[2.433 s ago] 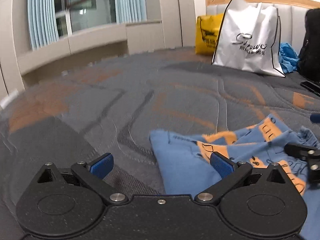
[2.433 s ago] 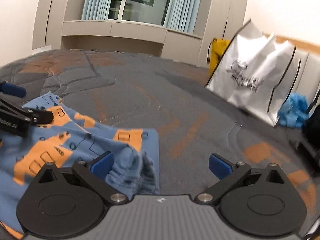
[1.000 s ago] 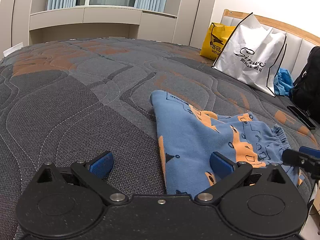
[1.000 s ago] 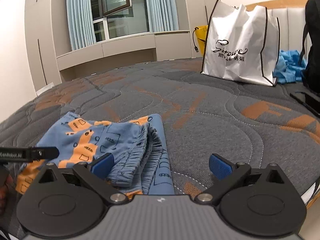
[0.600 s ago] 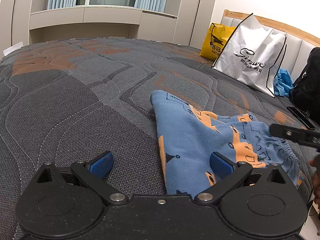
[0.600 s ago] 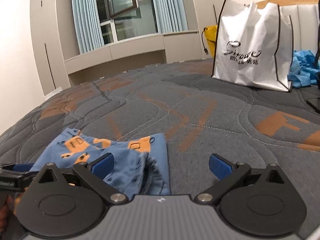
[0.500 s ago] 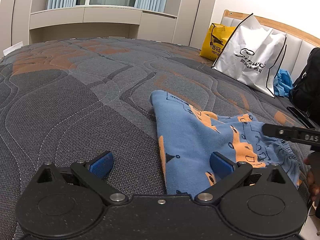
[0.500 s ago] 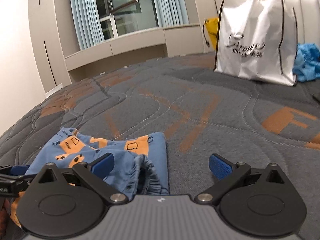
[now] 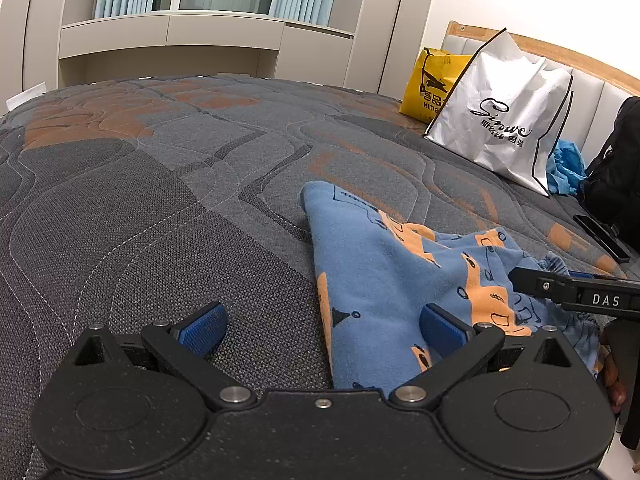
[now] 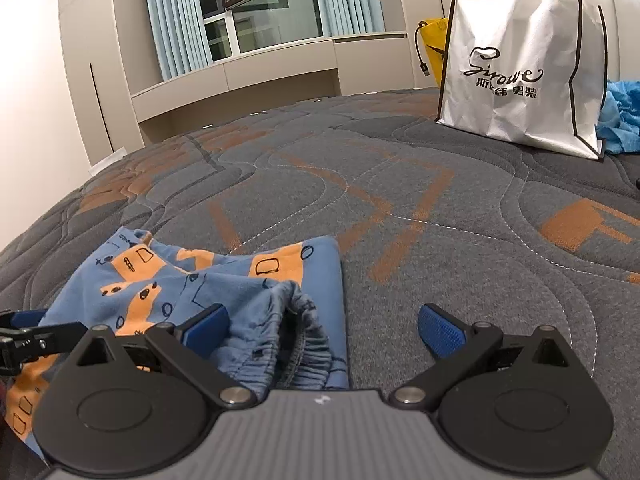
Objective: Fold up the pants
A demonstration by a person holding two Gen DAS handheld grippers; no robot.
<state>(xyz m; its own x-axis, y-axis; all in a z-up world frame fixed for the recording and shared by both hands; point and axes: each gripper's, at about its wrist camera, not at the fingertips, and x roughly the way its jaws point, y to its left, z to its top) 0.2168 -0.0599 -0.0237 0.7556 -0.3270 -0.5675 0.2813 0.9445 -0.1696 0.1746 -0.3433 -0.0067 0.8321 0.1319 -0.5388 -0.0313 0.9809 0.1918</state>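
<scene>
Both grippers (image 9: 322, 330) (image 10: 322, 330) gape over folded pants (image 9: 392, 276).

One pants (image 9: 384, 288), two bags (image 9: 504, 116), two grippers (image 9: 322, 326).

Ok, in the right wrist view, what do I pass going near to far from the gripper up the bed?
right gripper → blue pants → bare quilted bedspread → white shopping bag → window

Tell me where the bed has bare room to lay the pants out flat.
Free: the grey-and-orange quilted bedspread left of the blue pants with orange print, and between them and the white shopping bag. Crowded: the headboard side, with that bag, a yellow bag and crumpled blue cloth.
</scene>
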